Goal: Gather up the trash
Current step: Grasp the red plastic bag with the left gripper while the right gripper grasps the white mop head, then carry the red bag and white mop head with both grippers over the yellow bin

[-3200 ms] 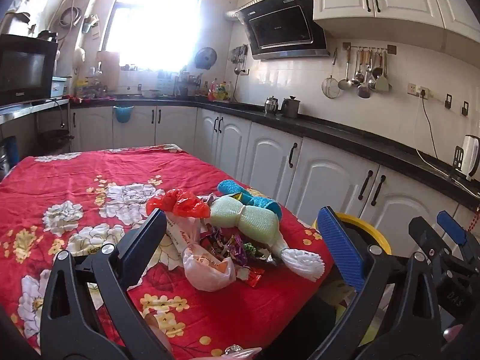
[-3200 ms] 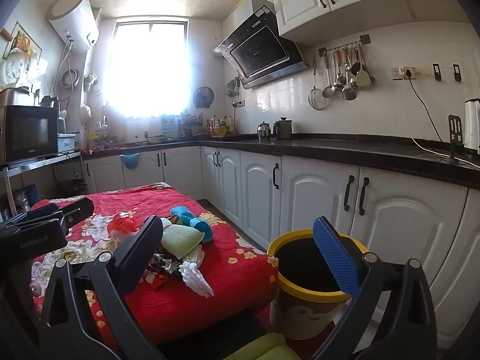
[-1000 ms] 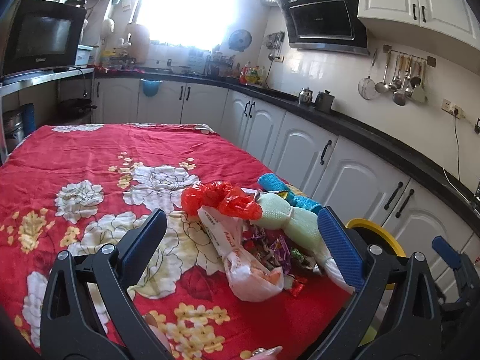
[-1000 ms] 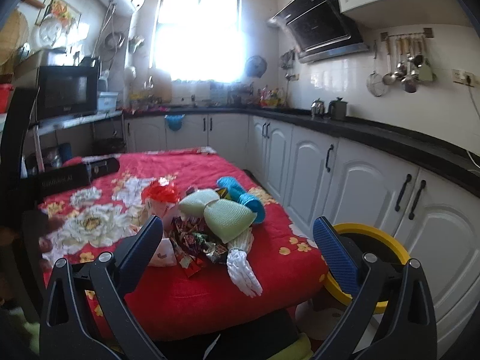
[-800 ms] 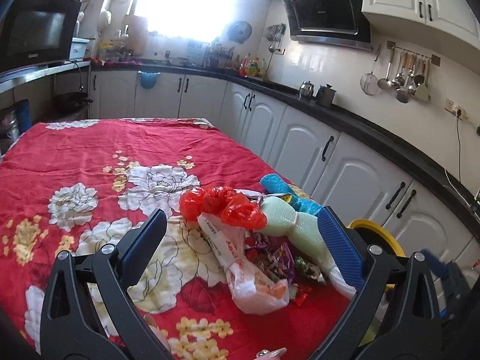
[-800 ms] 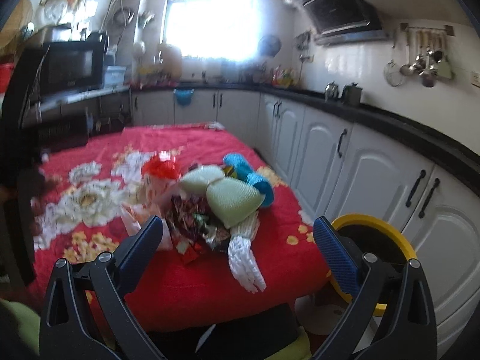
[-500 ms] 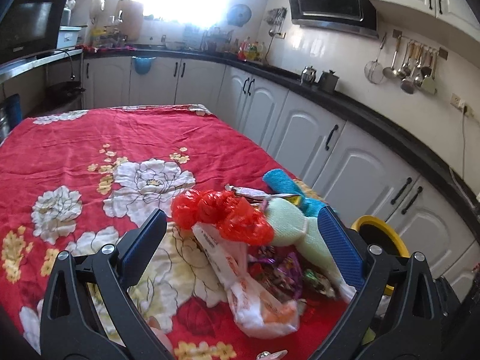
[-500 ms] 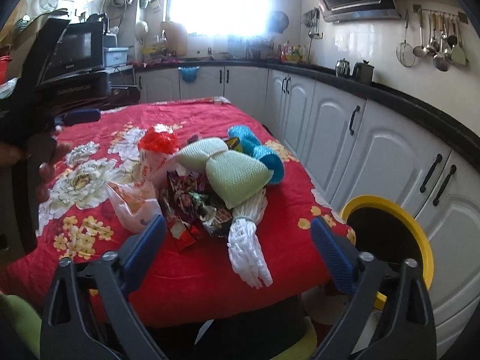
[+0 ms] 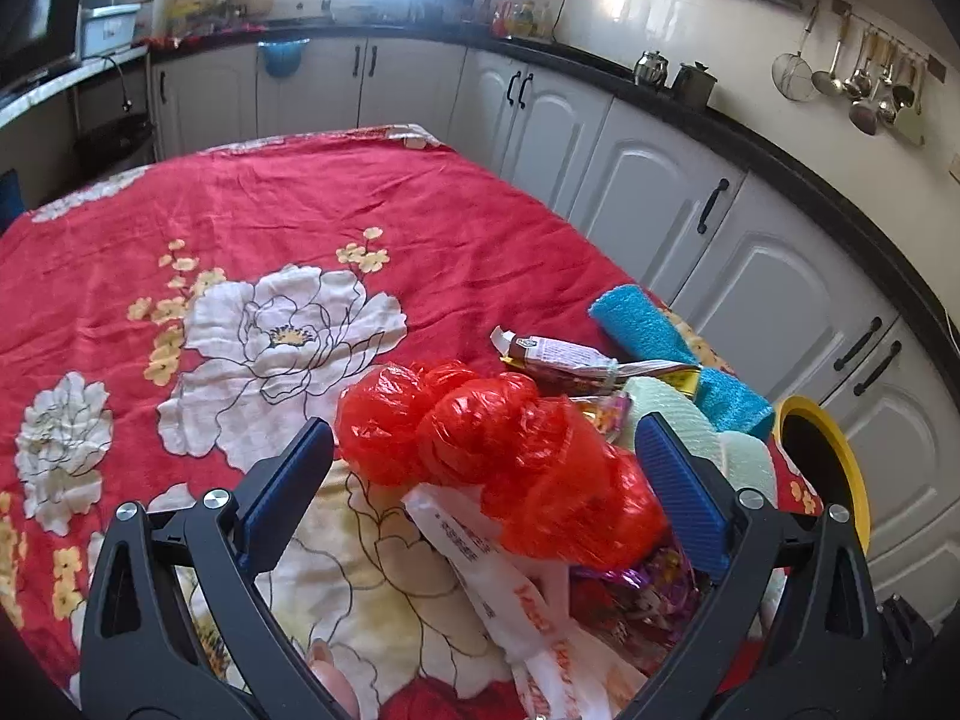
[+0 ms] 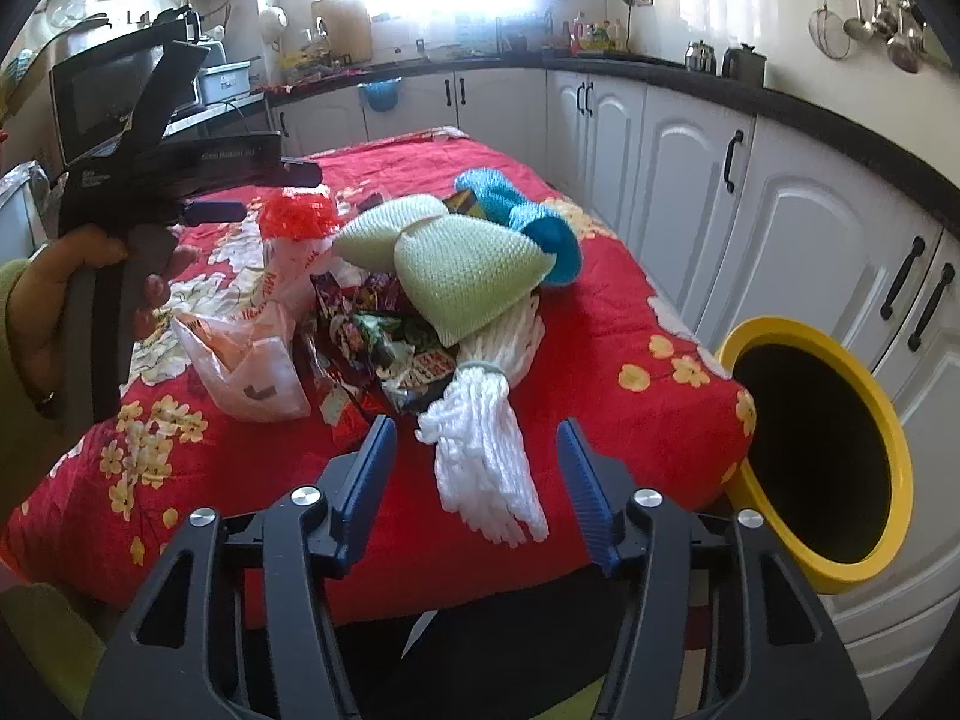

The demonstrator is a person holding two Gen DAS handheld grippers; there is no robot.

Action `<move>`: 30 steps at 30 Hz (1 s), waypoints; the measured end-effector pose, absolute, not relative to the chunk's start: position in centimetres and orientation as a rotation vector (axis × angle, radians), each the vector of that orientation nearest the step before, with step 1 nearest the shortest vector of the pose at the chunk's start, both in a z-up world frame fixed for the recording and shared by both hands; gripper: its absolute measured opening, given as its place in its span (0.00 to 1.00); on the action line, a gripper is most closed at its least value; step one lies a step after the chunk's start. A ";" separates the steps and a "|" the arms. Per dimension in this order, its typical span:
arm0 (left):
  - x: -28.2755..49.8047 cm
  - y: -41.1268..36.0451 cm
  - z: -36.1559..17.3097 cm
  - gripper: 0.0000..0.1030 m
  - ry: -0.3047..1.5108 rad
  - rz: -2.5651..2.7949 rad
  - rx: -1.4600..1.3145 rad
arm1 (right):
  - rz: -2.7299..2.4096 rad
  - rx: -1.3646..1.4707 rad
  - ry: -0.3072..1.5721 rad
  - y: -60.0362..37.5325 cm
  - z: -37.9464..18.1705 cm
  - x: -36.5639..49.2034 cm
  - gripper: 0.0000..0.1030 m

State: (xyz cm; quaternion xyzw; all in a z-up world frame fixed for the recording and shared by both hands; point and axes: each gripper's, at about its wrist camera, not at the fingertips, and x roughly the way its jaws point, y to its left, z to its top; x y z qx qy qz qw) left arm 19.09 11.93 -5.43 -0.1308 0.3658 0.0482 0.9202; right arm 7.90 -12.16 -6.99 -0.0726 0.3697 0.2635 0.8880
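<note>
Left claw [image 9: 480,474], jaws spread, brackets the crumpled red bag [image 9: 492,456] atop the trash pile [image 10: 384,324] on the red-clothed worktop [image 9: 240,228], apparently without contact. Right claw [image 10: 477,480], jaws also spread and empty, hovers over the white mop strands [image 10: 486,480] at the pile's near edge. The yellow-rimmed bin [image 10: 834,576] stands on the floor just beside the worktop.

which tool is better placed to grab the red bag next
Left. The open left tool already straddles the red plastic bag; the open right tool sits at the table edge by the white yarn tassel.
</note>
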 end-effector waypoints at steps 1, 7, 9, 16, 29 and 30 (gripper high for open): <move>19.3 12.1 -5.6 0.90 0.757 0.093 -0.276 | 0.555 -0.146 0.780 -12.2 -7.1 8.0 0.45; 20.5 12.6 -6.1 0.76 0.782 0.061 -0.299 | 0.577 -0.133 0.795 -12.5 -7.4 8.2 0.29; 20.9 12.7 -6.4 0.69 0.794 0.049 -0.307 | 0.588 -0.136 0.795 -12.6 -7.3 8.2 0.20; 21.0 13.0 -7.0 0.37 0.805 0.025 -0.326 | 0.620 -0.114 0.790 -13.2 -6.6 7.9 0.17; 18.3 13.6 -3.6 0.22 0.679 0.016 -0.293 | 0.576 -0.082 0.786 -14.9 -4.6 6.7 0.17; 18.1 13.5 -3.2 0.22 0.668 0.011 -0.289 | 0.570 -0.081 0.784 -15.2 -4.5 6.6 0.17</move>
